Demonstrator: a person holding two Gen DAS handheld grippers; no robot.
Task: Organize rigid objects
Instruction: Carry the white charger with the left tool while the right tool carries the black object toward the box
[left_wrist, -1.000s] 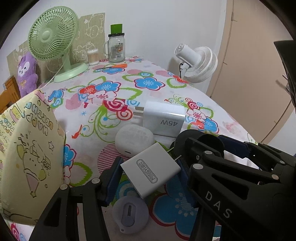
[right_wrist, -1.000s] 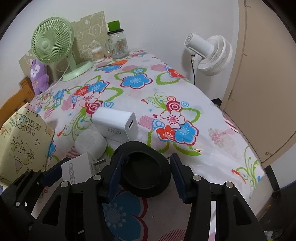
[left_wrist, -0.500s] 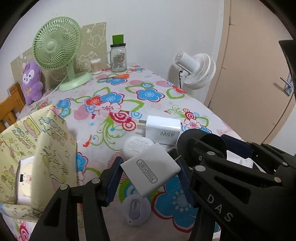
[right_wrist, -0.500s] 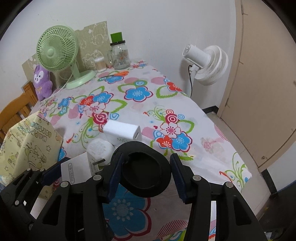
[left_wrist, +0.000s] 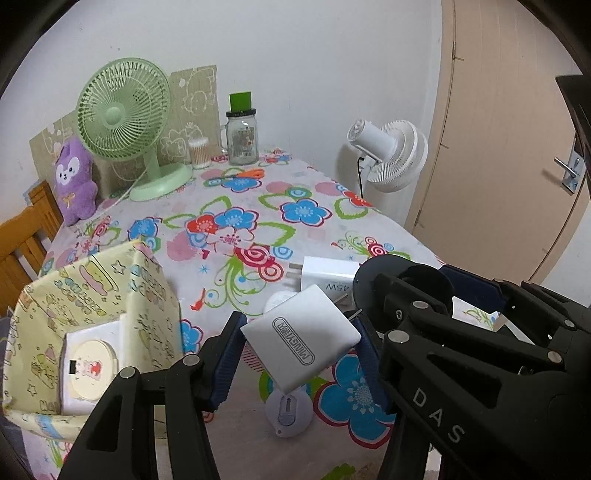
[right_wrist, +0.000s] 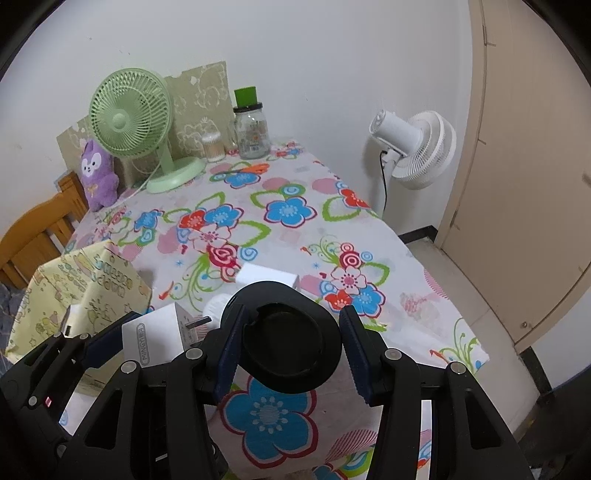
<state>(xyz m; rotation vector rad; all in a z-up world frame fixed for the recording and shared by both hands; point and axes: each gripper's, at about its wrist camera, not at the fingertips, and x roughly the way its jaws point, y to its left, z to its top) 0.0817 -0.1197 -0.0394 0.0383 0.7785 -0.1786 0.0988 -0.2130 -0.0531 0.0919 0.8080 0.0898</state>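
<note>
My left gripper (left_wrist: 299, 349) is shut on a white square charger (left_wrist: 301, 338) with grey lettering, held tilted above the flowered tablecloth (left_wrist: 236, 221). My right gripper (right_wrist: 291, 343) is shut on a black round disc (right_wrist: 284, 339), also off the table; it shows at the right of the left wrist view as well. Below them a white 45W charger (left_wrist: 327, 275) and a white rounded case (left_wrist: 275, 301) lie on the cloth. A lilac round gadget (left_wrist: 288, 410) lies near the front edge. A yellow patterned box (left_wrist: 92, 295) at the left holds a white and cream device (left_wrist: 90, 367).
A green desk fan (left_wrist: 123, 110), a purple plush toy (left_wrist: 74, 181), a cotton swab jar (left_wrist: 199, 149) and a glass jar with a green lid (left_wrist: 242, 131) stand at the table's far end. A white floor fan (left_wrist: 388, 151) and a door (left_wrist: 509, 147) are to the right. A wooden chair (left_wrist: 26, 236) stands left.
Both grippers have risen with the white charger and the black disc still held. The table objects look smaller and farther below, and the inside of the yellow box has come into view.
</note>
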